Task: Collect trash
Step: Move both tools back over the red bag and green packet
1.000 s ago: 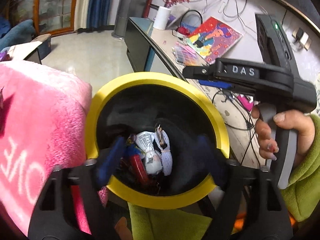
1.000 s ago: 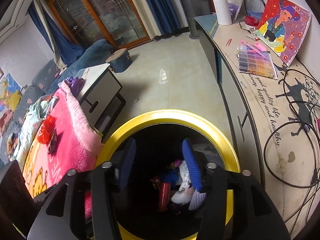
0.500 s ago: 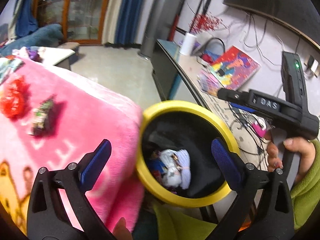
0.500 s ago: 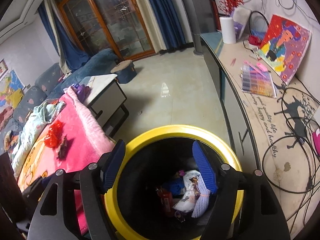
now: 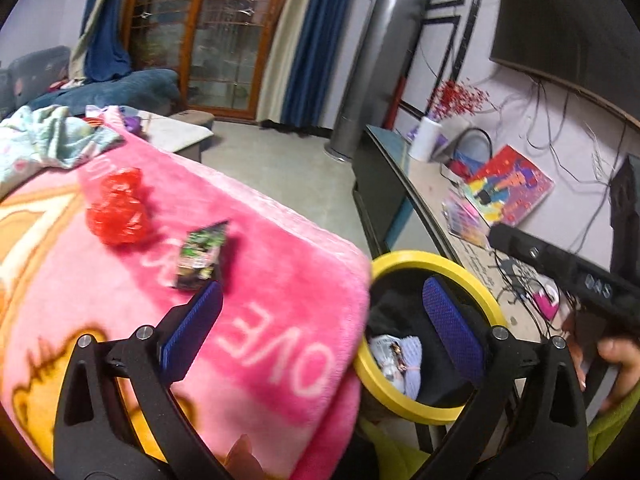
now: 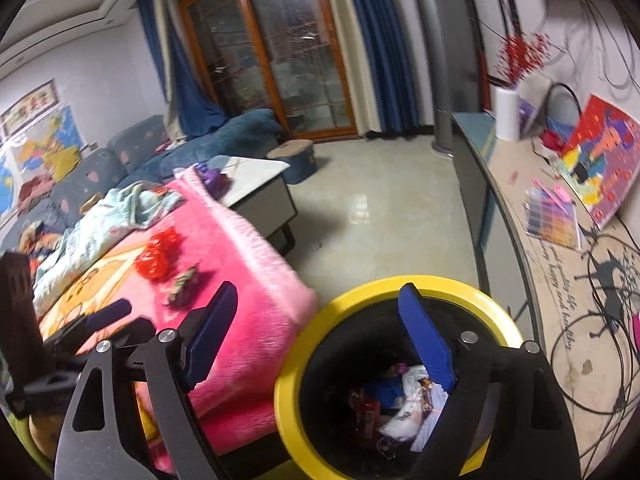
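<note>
A: Where is the trash?

B: Some lies in the yellow-rimmed bin: a white wrapper, a red piece and something blue, on the black liner. The bin stands just beside the end of the pink blanket, its rim touching the fabric.

A: Anything outside the bin?

B: Two pieces on the blanket, well up from the bin: a dark green wrapper, and beyond it a crumpled red wrapper. They lie near each other, apart.

A: And the grippers?

B: The left gripper stands spread wide with nothing between its blue pads; one pad hangs over the blanket just below the green wrapper, the other over the bin's mouth. The right gripper is opening, empty too, one finger over the blanket, the other over the bin.

A: Beyond the bin?

B: A long counter runs on the bin's far side from the blanket, carrying a bright painting and loose black cables.
</note>
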Tool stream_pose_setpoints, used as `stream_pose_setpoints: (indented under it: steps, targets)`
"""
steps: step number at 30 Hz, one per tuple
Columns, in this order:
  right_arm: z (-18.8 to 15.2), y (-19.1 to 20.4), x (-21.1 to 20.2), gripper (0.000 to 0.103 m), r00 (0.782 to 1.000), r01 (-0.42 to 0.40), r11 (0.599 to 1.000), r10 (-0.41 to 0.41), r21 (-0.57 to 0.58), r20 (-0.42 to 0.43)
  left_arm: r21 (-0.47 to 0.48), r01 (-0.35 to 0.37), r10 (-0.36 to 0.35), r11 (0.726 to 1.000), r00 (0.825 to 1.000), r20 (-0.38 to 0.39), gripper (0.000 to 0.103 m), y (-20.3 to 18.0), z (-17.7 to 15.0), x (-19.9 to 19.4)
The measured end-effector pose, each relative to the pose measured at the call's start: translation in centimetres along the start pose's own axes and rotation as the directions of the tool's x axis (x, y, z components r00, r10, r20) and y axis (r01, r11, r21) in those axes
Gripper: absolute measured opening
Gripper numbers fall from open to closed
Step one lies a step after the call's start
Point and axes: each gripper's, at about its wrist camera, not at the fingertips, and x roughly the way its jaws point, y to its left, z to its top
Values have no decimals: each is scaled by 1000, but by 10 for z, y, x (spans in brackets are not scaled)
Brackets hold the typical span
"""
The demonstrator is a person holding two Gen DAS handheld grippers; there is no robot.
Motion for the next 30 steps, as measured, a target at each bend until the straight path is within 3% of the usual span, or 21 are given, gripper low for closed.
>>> stream_pose_setpoints:
  steps: [14, 30]
  targets:
    - [-12, 64, 7, 80, 996, -82, 986, 77, -146, -40, -90, -85, 93, 992, 992, 83, 92, 51, 7, -32]
    - [-25, 118, 41, 80, 985, -155, 960, 131, -233, -116, -213, -162, 185, 964, 978, 93, 92, 108, 6, -42]
